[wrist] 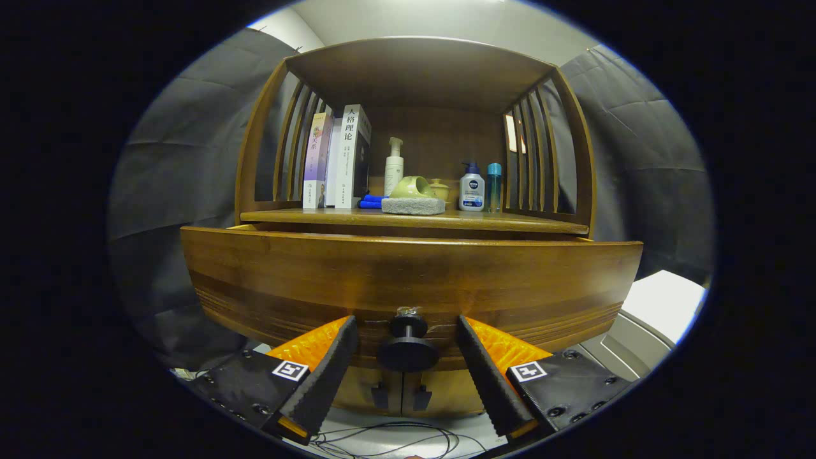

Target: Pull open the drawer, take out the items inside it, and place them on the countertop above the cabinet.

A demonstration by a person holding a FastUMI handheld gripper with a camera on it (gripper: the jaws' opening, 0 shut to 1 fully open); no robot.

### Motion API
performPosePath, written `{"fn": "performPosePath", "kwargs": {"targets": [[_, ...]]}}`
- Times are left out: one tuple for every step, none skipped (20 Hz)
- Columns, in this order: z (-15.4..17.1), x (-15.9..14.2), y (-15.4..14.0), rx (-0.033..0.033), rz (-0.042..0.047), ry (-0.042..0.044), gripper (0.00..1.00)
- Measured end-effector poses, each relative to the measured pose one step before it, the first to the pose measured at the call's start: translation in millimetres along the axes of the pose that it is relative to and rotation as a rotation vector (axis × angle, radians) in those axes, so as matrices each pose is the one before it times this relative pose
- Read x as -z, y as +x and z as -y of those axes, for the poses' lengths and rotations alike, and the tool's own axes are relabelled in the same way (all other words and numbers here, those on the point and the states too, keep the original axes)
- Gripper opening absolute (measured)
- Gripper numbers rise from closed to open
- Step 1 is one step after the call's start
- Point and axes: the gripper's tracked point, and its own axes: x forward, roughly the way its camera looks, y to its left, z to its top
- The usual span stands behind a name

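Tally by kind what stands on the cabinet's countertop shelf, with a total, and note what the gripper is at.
Books: 3
Bottles: 3
Green cups: 2
Grey sponge: 1
Blue cloth: 1
Total: 10
Gripper: open, fingers either side of the drawer knob.
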Motion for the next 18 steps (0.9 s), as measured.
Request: {"fn": "performPosePath", "kwargs": {"targets": [[-0.11,-0.42,3.79,0.00084,0.00229,-0.00293,0.99],[0.33,-0.48,3.03,0.0008,-0.00057,-0.00044,0.99],[0.26,-1.33,3.61,0.00021,0.0008,0.00686,0.99],[-1.01,-0.41,4.72,0.00011,-0.00019,0.00113,0.99],[-0.15,-0.46,4.42,0.00041,-0.00161,-0.00428,0.99],[0.7,-0.67,4.6,0.00006,0.00096,-0.00167,0.99],[0.28,-0.87,3.97,-0.00015,-0.00138,0.00083,0.99],[-0.4,-0.63,4.5,0.00014,0.00118,0.00174,1.0],[0.01,-0.71,4.19,0.00074,-0.00023,0.00042,0.99],[0.32,0.02,3.45,0.00075,0.0021,0.00179,0.99],[-0.21,-1.04,3.28,0.00054,0.00295,0.00077,0.99],[-0.19,-0.32,3.1,0.00026,0.00536,-0.00237,0.99],[0.57,-0.91,3.2,0.00022,0.00443,-0.00166,0.99],[-0.04,0.18,3.22,0.00014,0.00374,0.00045,0.99],[-0.18,-0.8,3.26,0.00013,0.00225,0.00109,0.99],[-0.23,0.25,3.8,0.00007,-0.00357,0.00468,0.99],[-0.25,-1.4,4.1,-0.00039,0.00259,0.00019,0.99],[0.86,0.41,4.36,-0.00102,-0.00299,-0.00417,0.99]]}}
